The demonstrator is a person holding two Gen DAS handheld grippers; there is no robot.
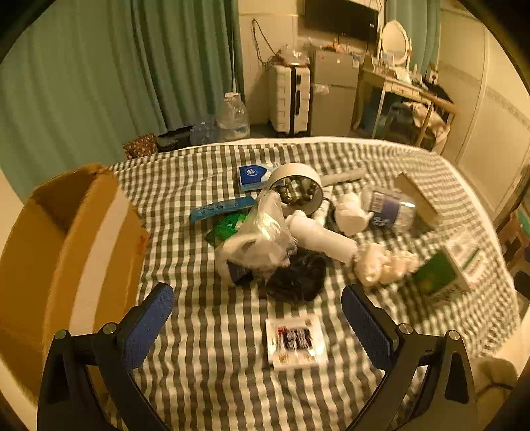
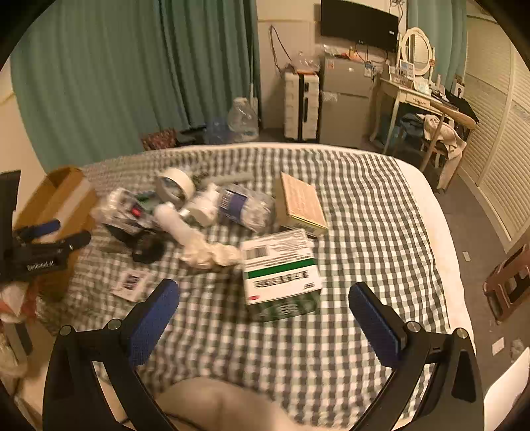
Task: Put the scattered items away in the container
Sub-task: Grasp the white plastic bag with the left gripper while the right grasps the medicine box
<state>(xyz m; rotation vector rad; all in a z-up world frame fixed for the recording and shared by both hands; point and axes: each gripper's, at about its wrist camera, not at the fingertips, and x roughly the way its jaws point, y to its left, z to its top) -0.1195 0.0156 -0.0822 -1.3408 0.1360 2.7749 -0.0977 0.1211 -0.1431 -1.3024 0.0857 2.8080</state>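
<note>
Curtains [image 2: 109, 76]: I note green, drawn, behind bed.
Television [image 2: 359, 23]: dark, wall-mounted.
Fridge [image 2: 347, 106]: grey, beside white suitcase [image 2: 303, 106].
Mirror [image 2: 416, 49]: oval, on dressing table [image 2: 414, 96].

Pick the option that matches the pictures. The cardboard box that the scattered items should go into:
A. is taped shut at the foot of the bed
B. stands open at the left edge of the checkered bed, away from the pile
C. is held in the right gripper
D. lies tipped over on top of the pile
B: the cardboard box stands with flaps up and its mouth open at the left of the checkered bed, clear of the pile.
</note>
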